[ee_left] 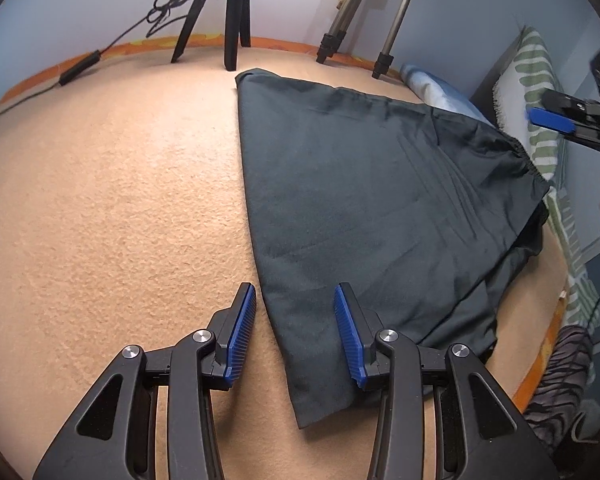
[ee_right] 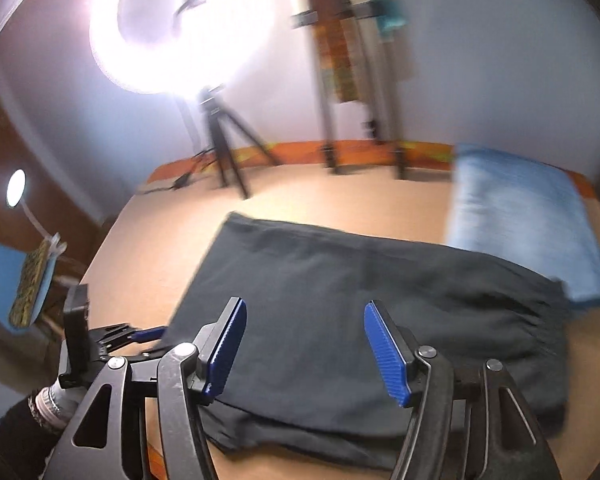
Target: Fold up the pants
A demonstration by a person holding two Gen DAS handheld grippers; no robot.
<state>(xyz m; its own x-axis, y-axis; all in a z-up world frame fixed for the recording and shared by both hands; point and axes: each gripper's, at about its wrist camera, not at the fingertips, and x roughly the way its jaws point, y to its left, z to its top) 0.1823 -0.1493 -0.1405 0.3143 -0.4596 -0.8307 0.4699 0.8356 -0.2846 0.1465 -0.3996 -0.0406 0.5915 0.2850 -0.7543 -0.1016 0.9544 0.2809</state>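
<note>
Left gripper (ee_left: 296,334): jaws apart, nothing clamped, straddling the near edge of the pants (ee_left: 380,200). Pants lie folded flat on the tan carpet (ee_left: 120,200), waistband to the right. Right gripper (ee_right: 304,350): jaws apart, empty, above the pants. Blue cloth (ee_right: 528,224) beyond.

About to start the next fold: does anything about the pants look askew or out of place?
Slightly. The dark pants lie folded on the tan surface, but the layers do not line up: a lower layer sticks out past the top layer's near edge, and the waistband end is bunched. Neither gripper holds cloth.
</note>
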